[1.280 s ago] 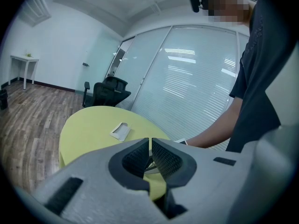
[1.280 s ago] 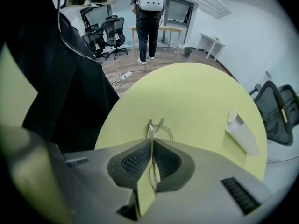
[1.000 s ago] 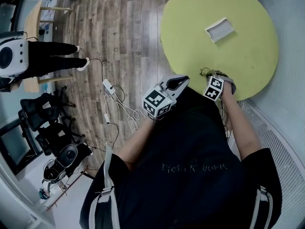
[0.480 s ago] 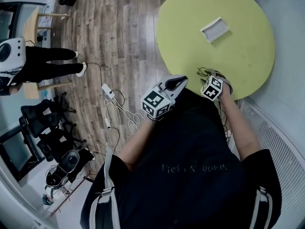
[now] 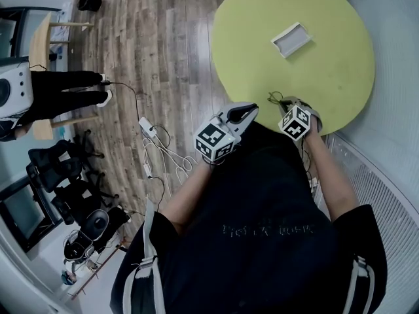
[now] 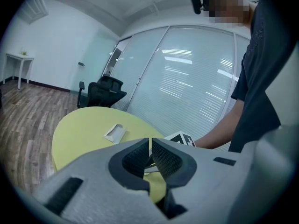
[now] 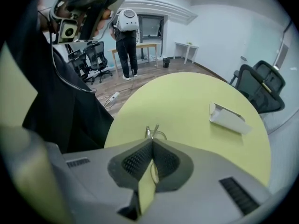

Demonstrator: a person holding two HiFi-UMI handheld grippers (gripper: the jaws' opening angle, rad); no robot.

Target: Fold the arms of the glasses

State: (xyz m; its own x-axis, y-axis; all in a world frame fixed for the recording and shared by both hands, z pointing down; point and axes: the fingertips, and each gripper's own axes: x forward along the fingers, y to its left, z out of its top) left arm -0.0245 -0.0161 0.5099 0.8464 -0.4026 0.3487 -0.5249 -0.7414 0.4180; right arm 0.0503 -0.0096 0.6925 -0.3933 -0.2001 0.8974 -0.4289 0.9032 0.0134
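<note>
Right gripper view puts my right tool [image 7: 152,143] nearest, jaws pressed together. The thin wire-framed glasses [image 7: 153,131] lie right at its tips, on the near edge of the round yellow-green tabletop [image 7: 187,97], with two wire ends standing up just past the jaws. I cannot tell whether a wire is nipped between them, nor which way the frame's long axis runs. My left tool [image 6: 150,141], also pressed together with nothing in it, hangs short of the rim, left of the glasses, so the right one is nearer. Farther across lies a white open case [image 7: 228,117].
</note>
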